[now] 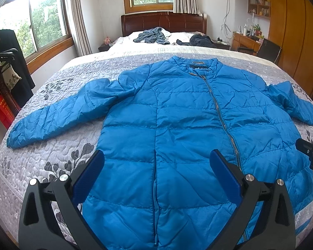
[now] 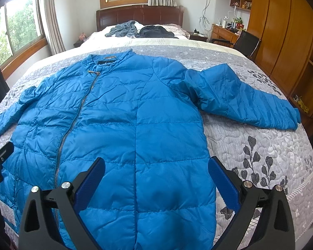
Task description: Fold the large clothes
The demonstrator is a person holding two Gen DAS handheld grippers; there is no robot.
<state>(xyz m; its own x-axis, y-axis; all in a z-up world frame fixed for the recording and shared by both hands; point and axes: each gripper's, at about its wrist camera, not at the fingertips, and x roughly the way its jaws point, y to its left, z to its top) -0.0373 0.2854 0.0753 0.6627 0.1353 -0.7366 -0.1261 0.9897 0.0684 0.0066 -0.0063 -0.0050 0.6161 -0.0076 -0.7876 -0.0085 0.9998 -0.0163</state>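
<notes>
Blue down jacket [image 1: 177,125] flat on bed quilt [image 1: 52,162], zipped, sleeves spread. Your left hand-held gripper [image 1: 156,175] and right hand-held gripper [image 2: 156,177] gape empty above hem. Slick shell: shallow pinch slips, puffy fold springs back.

I log one blue quilted jacket [image 1: 177,125]: zipped, front up, flat on bed, both sleeves spread outward.
</notes>
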